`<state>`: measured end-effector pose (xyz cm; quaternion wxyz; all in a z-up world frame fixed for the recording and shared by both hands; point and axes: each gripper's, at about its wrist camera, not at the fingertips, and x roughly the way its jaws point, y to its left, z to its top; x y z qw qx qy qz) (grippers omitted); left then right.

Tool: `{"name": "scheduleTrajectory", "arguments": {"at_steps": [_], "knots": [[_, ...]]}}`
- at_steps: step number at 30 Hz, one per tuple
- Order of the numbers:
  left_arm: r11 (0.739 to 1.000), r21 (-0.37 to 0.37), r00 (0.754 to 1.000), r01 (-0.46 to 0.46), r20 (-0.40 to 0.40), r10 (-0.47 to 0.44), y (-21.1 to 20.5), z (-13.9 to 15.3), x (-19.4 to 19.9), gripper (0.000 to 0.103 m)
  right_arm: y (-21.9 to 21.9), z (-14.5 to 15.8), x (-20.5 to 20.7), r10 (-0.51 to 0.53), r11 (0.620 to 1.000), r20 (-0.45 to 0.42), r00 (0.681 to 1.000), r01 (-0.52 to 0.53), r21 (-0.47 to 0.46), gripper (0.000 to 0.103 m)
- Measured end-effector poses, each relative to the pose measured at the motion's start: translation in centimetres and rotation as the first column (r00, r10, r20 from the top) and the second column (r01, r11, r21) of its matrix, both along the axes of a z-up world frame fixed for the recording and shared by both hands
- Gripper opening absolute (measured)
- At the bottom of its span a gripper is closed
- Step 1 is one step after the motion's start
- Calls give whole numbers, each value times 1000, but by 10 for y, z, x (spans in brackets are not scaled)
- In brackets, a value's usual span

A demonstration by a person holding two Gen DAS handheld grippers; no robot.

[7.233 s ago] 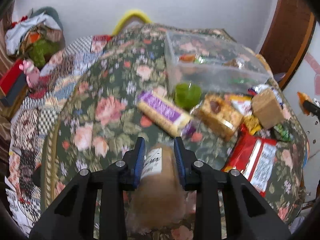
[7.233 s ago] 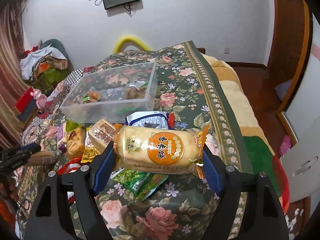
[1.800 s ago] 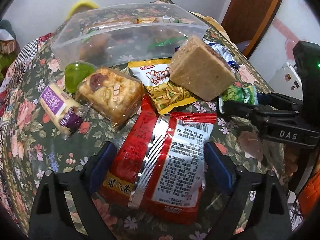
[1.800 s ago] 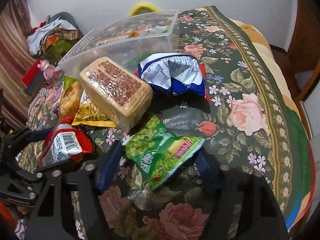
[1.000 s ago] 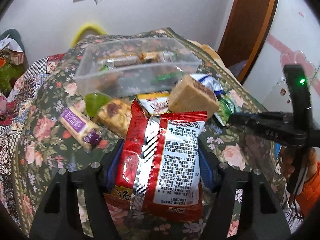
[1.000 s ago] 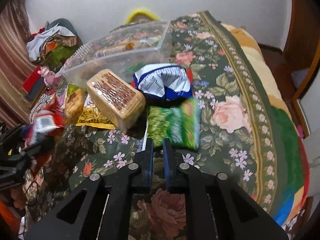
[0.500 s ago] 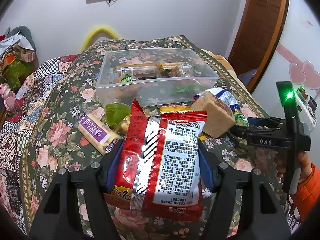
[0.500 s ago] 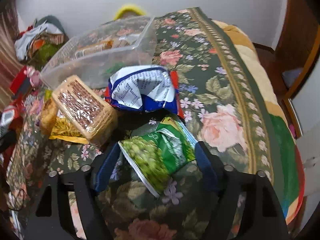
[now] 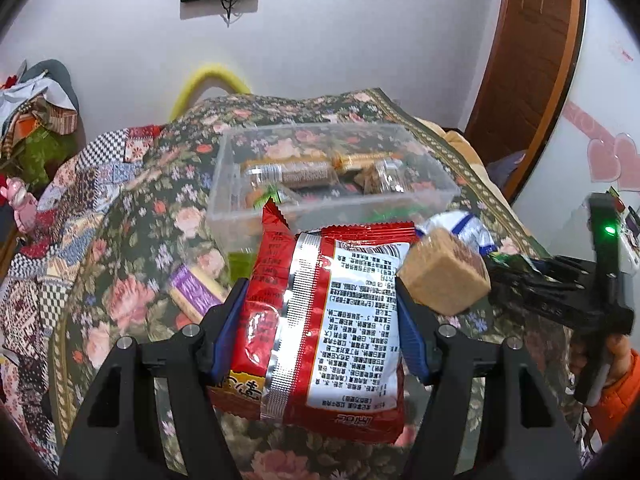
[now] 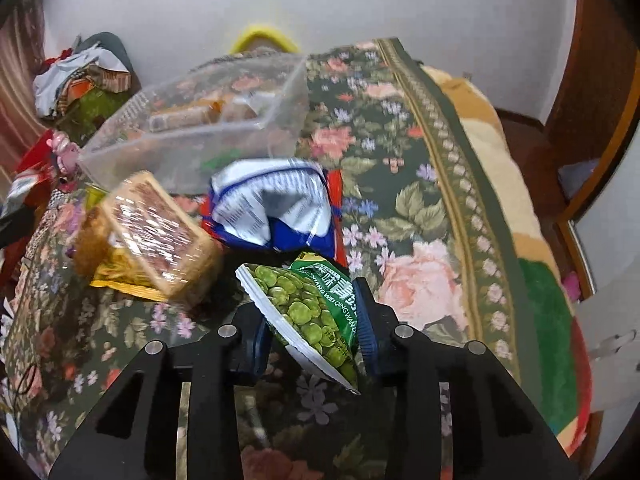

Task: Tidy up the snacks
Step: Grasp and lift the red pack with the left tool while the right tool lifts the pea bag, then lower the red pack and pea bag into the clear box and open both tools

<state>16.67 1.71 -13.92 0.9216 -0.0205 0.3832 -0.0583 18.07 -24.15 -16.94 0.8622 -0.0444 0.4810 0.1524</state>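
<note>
Since a moment ago the right tool [image 10: 312,332] has just closed on the green crinkly pea packet [image 10: 312,312], now lifted; the left tool [image 9: 320,320] stays clamped half-wide on the red foil snack bag [image 9: 324,320] at lower centre.

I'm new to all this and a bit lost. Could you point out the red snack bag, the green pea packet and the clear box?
red snack bag [image 9: 320,320], left wrist view, printed back panel
green pea packet [image 10: 308,312], right wrist view, pea picture
clear box [image 9: 332,208], left wrist view, front wall

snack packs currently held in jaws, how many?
2. The red packet sits in the left gripper; the green pea packet in the right gripper, whose jaws just closed.
</note>
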Motion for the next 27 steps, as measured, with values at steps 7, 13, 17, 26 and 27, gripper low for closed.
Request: {"name": "scheduleTrajectory", "arguments": {"at_steps": [7,13,17,26,27], "knots": [[1000,-2,998,-27,57,27,11,22,22,67,7,40,6,30,998,82,996,-34,44,23],[999,8,995,-37,95,36,13,38,47,67,27,63,20,59,996,160,985,-69,58,21],[999,16,993,-38,110,36,15,43,65,67,38,72,30,73,993,189,979,-89,77,21],[998,24,995,-58,81,56,24,32,107,67,79,78,67,140,982,216,966,-164,99,21],[998,24,995,-62,76,60,26,31,114,67,83,76,70,146,980,210,967,-170,102,21]]}}
